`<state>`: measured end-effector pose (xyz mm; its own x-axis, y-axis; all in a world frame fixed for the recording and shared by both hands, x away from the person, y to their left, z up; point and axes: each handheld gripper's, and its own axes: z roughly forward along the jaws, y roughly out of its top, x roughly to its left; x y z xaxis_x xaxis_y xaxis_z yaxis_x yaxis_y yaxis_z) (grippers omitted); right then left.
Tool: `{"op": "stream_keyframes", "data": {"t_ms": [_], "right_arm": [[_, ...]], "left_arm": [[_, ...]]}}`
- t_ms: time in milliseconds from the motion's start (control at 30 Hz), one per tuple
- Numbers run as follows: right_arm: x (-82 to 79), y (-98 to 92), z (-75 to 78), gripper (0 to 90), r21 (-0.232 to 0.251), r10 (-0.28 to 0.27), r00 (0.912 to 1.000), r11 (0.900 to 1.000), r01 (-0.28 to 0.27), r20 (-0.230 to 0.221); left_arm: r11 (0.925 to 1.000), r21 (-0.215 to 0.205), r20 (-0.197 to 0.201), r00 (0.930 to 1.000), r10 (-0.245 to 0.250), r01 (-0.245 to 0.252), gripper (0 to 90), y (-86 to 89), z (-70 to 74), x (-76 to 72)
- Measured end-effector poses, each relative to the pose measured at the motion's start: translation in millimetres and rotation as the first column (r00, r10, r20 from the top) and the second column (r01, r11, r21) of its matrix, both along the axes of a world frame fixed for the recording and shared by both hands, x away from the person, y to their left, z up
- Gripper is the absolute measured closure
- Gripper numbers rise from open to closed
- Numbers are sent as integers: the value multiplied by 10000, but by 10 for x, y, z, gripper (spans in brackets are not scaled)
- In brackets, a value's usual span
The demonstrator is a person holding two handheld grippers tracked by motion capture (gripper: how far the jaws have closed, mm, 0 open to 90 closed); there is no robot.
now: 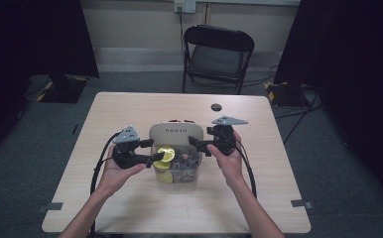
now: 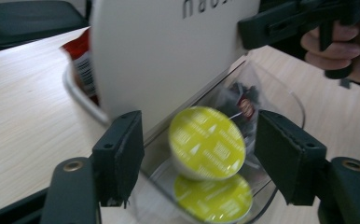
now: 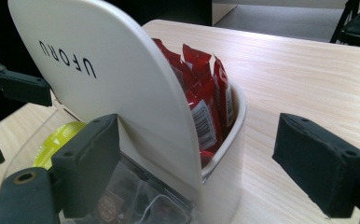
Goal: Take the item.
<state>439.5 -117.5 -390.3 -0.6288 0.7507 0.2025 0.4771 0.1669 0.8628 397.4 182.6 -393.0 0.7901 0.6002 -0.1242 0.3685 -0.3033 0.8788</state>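
Currently, we hold both grippers at a white organiser [image 1: 173, 133] near the middle of the wooden table [image 1: 130, 106]. Our left gripper [image 2: 194, 154] has its jaws spread wide, with a yellow-green capsule [image 2: 207, 142] between them; no pad contact is visible. A second yellow-green capsule [image 2: 213, 199] lies below it in the clear front compartment [image 2: 280, 93], which also contains dark wrapped items [image 2: 243, 103]. Our right gripper [image 3: 211, 163] also has its jaws spread, straddling the organiser's upright white panel [image 3: 99, 70] without touching it. Red sachets [image 3: 206, 93] stand upright in the rear compartment behind this panel. In the high view, a black folding chair [image 1: 218, 52] stands beyond the table's far edge.
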Motion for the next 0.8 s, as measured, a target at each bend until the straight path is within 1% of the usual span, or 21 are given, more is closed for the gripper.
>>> {"op": "stream_keyframes", "data": {"t_ms": [67, 133, 167, 233, 267, 300, 333, 367, 400, 433, 500, 533, 567, 700, 800], "right_arm": [[1, -1, -2, 141, 27, 7, 10000, 10000, -7, -13], [3, -2, -7, 141, 48, 15, 10000, 10000, -15, -47], [2, -3, -8, 141, 41, 11, 10000, 10000, -11, -44], [-1, -10, -10, 142, 39, -1, 10000, 10000, 1, -32], [-1, -10, -10, 142, 39, -1, 10000, 10000, 1, -32], [-2, -11, -10, 142, 45, -9, 10000, 10000, 9, -44], [-4, -14, -11, 142, 41, -11, 10000, 10000, 11, -50], [-4, -14, -13, 142, 36, -15, 10000, 10000, 15, -52], [-3, -15, -16, 141, 35, -14, 10000, 10000, 15, -64], [-2, -16, -18, 141, 41, 1, 10000, 10000, 0, -75], [-1, -7, -28, 141, 18, 16, 10000, 10000, -16, -91], [-1, -7, -28, 141, 18, 16, 10000, 10000, -16, -91], [-1, -1, -30, 142, -11, 28, 10000, 10000, -28, -75], [-1, 1, -30, 143, -8, 44, 10000, 10000, -44, -80], [-1, -1, -32, 143, 12, 51, 9999, 10000, -51, -95]], "left_arm": [[9999, -108, -68, 10000, -57, 56, 334, -51, -9, 1], [9999, 41, -75, 9999, -154, 154, 333, -83, -23, 10], [9998, -61, -128, 9997, -191, 191, 335, -99, -39, 14], [9998, -66, -210, 9996, -202, 201, 344, -112, -47, 17], [9998, -52, -191, 9996, -213, 212, 344, -113, -51, 16], [9998, 5, -177, 9996, -208, 209, 344, -107, -53, 12], [9997, 149, -201, 9996, -181, 184, 344, -100, -52, 8], [9998, 97, -188, 9997, -183, 185, 345, -102, -70, 3], [9996, 197, -180, 9997, -190, 194, 346, -100, -76, 2], [9997, 137, -222, 9996, -195, 198, 346, -109, -93, -1], [9987, 408, -215, 9994, -287, 296, 353, -143, -128, 12], [9987, 408, -215, 9994, -287, 296, 355, -143, -128, 12], [9975, 624, -160, 9994, -319, 328, 356, -158, -131, 11], [9981, 500, -172, 9993, -343, 351, 361, -162, -140, 16], [9970, 678, -213, 9991, -370, 383, 367, -166, -155, 18]]}}
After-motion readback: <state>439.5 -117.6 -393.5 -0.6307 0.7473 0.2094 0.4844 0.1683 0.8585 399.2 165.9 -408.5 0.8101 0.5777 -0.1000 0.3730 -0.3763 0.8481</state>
